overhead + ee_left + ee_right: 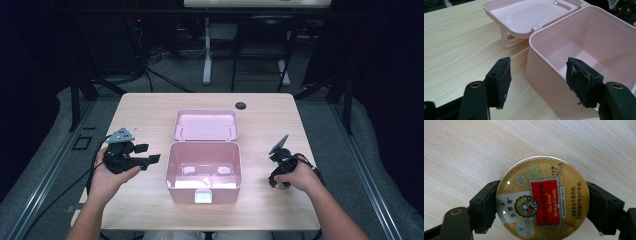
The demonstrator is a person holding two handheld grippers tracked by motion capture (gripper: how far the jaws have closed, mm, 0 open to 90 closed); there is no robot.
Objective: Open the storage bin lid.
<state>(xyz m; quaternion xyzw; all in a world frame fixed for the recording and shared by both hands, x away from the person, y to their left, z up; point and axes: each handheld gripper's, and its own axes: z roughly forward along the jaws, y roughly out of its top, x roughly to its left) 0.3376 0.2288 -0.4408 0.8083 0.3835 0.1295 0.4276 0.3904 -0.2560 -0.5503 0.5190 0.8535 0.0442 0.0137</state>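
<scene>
An open pink plastic box (186, 193) stands mid-table, its lid (205, 125) folded back flat behind it; the inside looks empty. My left gripper (149, 153) is open just left of the box (544, 75), pointing at its left wall, with nothing between the pads (504, 77). The lid (524, 17) lies beyond. Right of the box, my right gripper (280, 184) points down at the table and is shut on a round gold candy tin (544, 182) with a red label; both pads (486, 205) press its rim. The tin (281, 187) rests on the wood.
The light wooden table (150, 107) has a cable hole (240, 105) at its back edge. A white latch (203, 196) sits on the box's front wall. Dark floor, cables and desk legs lie beyond the table.
</scene>
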